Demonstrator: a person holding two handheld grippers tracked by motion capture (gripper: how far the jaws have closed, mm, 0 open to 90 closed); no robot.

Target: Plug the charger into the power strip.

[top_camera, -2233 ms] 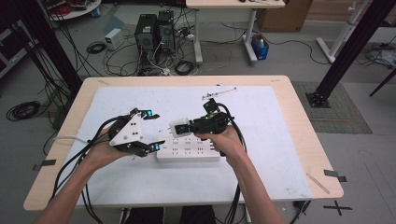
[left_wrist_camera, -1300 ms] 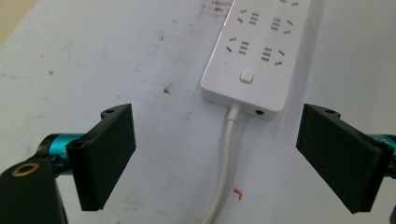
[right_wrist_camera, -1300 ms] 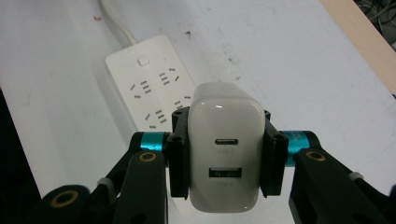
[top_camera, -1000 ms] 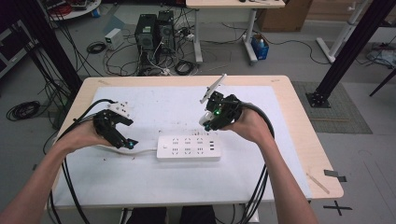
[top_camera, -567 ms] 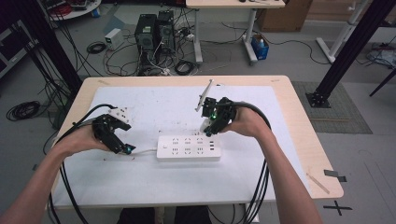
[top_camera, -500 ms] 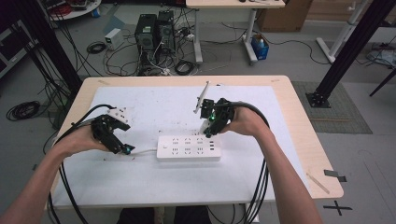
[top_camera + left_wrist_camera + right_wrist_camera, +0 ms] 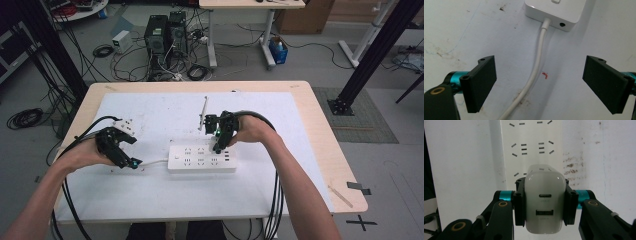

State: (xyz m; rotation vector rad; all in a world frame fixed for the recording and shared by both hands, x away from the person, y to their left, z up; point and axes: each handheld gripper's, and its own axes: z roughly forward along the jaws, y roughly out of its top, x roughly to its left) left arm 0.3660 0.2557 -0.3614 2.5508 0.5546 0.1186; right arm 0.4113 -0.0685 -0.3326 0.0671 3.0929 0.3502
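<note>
Work in hand: plugging a white USB charger [image 7: 544,202] into a white power strip [image 7: 201,158] that lies on the tabletop [image 7: 150,190].

Right tool [image 7: 218,143]: its jaws are clamped on the two flat sides of the charger; in the right gripper view the charger's two ports face the camera and its far end points toward the strip's sockets [image 7: 531,147].

Charger's place: held above the right part of the strip, close over the socket face; whether the pins have met a socket cannot be told, since the charger's own body hides them.

Left tool [image 7: 131,161]: jaws spread wide with nothing between the pads; in the left gripper view the strip's white cord [image 7: 535,72] runs on the tabletop through the gap, touching neither pad.

Power strip: flat near the middle of the white mat, its cord end toward the left tool, the sockets bare as far as can be seen.

Farther off: a thin white stick [image 7: 203,111] lies on the mat behind the right hand, apart from the work.

Done so far: charger picked up, turned toward the sockets and brought over the strip.

Left to do: by my reading, line the pins up with a socket, press the charger home, let go; the left tool may need to steady the strip.
</note>
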